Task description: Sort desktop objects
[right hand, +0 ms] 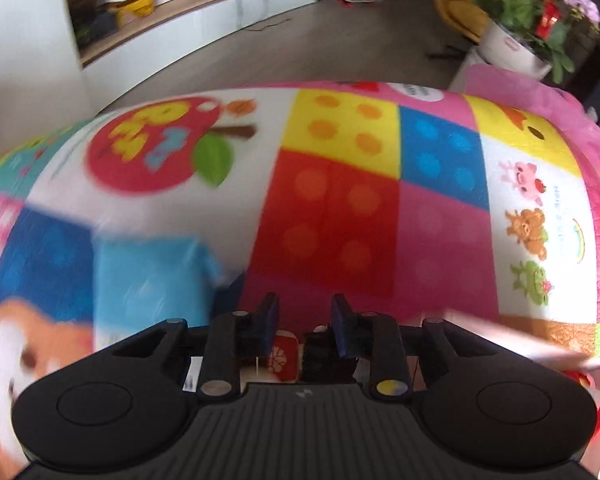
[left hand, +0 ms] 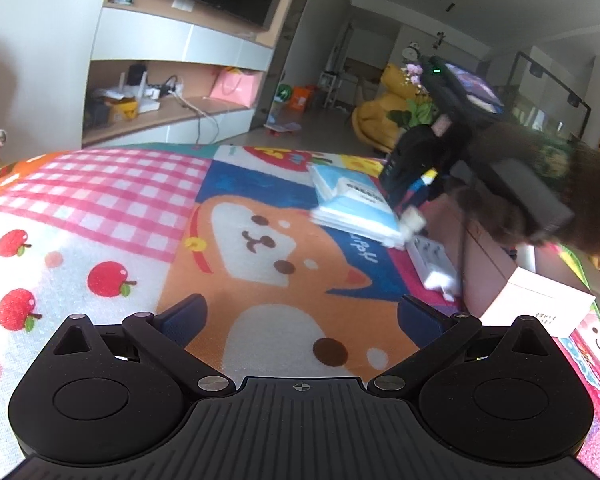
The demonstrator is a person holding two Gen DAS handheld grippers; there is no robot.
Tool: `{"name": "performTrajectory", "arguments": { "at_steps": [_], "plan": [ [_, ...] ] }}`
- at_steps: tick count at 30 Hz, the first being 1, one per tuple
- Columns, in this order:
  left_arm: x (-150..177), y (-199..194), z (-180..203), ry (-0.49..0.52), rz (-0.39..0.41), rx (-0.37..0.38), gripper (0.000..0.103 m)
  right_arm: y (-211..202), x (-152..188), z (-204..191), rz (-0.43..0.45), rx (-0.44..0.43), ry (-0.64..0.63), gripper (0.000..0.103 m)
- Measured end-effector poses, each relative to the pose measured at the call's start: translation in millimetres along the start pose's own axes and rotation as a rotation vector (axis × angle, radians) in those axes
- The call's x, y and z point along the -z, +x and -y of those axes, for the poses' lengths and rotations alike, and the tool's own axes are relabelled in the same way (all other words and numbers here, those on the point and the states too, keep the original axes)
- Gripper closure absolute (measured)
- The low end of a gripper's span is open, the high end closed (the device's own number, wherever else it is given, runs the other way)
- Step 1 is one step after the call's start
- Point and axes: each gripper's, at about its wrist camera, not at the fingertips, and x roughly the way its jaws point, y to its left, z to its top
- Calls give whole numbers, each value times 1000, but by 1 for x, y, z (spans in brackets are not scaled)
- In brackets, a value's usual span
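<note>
In the left wrist view my left gripper [left hand: 300, 312] is open and empty, low over the cartoon dog on the colourful mat [left hand: 100, 208]. A blue tissue pack [left hand: 356, 204] lies ahead on the mat, with a white power strip [left hand: 432, 260] just right of it. My right gripper [left hand: 414, 220] reaches down beside the pack's near right corner; its fingertips look blurred. In the right wrist view the right gripper [right hand: 305, 320] has its jaws narrowly apart, with nothing seen between them. The blurred blue pack [right hand: 152, 276] lies just left of the fingers.
A white box [left hand: 536, 312] and a pinkish box [left hand: 488, 256] stand at the mat's right side. A flower pot [right hand: 512, 48] stands beyond the mat's far right corner. A TV cabinet and the floor lie beyond the mat's far edge.
</note>
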Motion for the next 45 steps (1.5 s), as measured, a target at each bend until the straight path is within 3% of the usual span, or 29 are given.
{"name": "performTrajectory", "arguments": {
  "at_steps": [6,11,13,16,20,21,27,32,34,37,39,45],
  "plan": [
    [2,-7,10,64,1,0,0,-33,52,-24,-71,-126,-39,76],
    [14,-16,22,125,-63,61,0,-64,103,-43,-110,-240,-105,76],
    [19,-21,26,157,-82,80,0,-82,123,-45,-93,-268,-132,76],
    [24,-28,31,193,-101,85,0,-122,149,-32,29,-283,-132,69],
    [27,-36,35,222,-120,115,0,-167,192,-2,222,-223,-77,24],
    [28,-37,37,231,-125,123,0,-171,204,0,246,-198,-78,21],
    [27,-33,48,251,-153,81,0,-162,271,-8,235,-198,-108,18],
    [18,-29,59,243,-157,53,0,-143,286,-20,273,-142,-132,18],
    [18,-31,67,275,-156,62,0,-141,290,-17,331,-42,-156,17],
    [22,-29,76,310,-170,73,0,-139,293,-3,420,222,-144,15],
    [25,-24,81,321,-184,74,0,-137,294,13,415,288,-100,15],
    [29,-11,94,360,-193,44,0,-143,314,45,367,104,63,3]
  ]
}}
